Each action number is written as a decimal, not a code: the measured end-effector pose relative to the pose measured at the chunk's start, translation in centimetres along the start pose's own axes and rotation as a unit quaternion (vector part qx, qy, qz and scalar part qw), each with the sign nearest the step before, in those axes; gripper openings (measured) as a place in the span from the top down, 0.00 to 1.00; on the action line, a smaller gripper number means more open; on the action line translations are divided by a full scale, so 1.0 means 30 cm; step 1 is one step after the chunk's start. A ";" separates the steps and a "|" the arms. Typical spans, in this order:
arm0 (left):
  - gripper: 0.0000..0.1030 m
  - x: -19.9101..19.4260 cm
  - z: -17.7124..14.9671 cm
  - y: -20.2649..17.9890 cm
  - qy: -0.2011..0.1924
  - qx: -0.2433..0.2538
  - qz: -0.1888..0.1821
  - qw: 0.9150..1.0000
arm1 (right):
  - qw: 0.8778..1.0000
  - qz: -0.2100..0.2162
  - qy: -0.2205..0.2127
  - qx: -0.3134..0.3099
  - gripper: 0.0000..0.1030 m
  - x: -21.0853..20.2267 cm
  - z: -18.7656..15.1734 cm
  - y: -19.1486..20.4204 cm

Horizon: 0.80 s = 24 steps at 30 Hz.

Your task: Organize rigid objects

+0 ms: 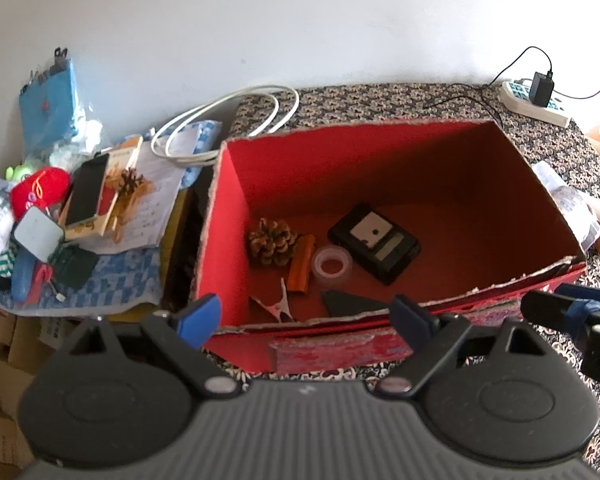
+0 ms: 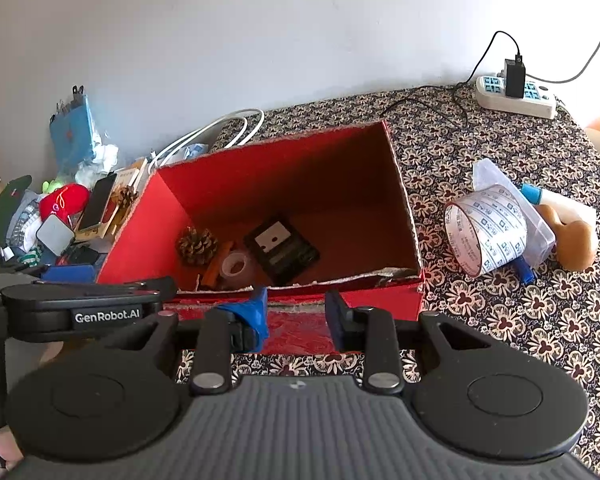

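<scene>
Holding two grippers over the near rim of a red box [image 1: 380,168] on a patterned cloth [image 2: 500,320].

Contents, box floor: pine cone [image 1: 272,241] toward 9 o'clock; orange block [image 1: 301,265] just right of it; clear tape ring [image 1: 332,265] touching the block; black device [image 1: 374,243] toward 3 o'clock; dark wedge [image 1: 348,303] and a small clip [image 1: 278,305] at 6 o'clock, by the near wall. Outside, at 3 o'clock: printed tape roll [image 2: 486,230], plastic bag [image 2: 540,236], brown wooden piece [image 2: 572,236]. At 1 o'clock: power strip [image 2: 516,96]. At 9 o'clock: cluttered pile with a phone [image 2: 98,202]. Left gripper [image 1: 306,322]: jaws wide, nothing between. Right gripper [image 2: 296,312]: jaws narrow, a gap showing, holding nothing.
</scene>
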<state>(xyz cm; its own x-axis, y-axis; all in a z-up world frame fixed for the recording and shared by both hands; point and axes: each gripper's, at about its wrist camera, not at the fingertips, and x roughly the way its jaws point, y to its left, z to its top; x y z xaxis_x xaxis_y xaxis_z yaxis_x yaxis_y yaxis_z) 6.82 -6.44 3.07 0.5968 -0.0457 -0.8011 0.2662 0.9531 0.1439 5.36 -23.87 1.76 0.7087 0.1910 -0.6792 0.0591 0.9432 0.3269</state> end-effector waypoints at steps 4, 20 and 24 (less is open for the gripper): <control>0.11 0.008 -0.015 0.002 0.006 -0.002 -0.008 1.000 | 1.000 0.001 0.013 0.000 0.86 0.015 -0.009 0.001; 0.11 0.126 -0.188 -0.033 0.136 0.014 -0.046 0.990 | 0.989 0.010 0.143 0.027 0.86 0.095 -0.115 -0.030; 0.11 0.128 -0.202 -0.042 0.138 0.018 -0.043 0.989 | 0.988 -0.001 0.153 0.017 0.86 0.098 -0.145 -0.025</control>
<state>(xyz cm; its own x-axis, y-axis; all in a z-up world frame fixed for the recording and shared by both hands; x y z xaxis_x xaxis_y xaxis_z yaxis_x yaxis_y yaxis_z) 4.20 -6.00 -3.71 0.3435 -0.0378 -0.9384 0.3369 0.9377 0.0856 4.35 -22.81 -3.35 0.4634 0.2667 -0.8451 0.0881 0.9351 0.3434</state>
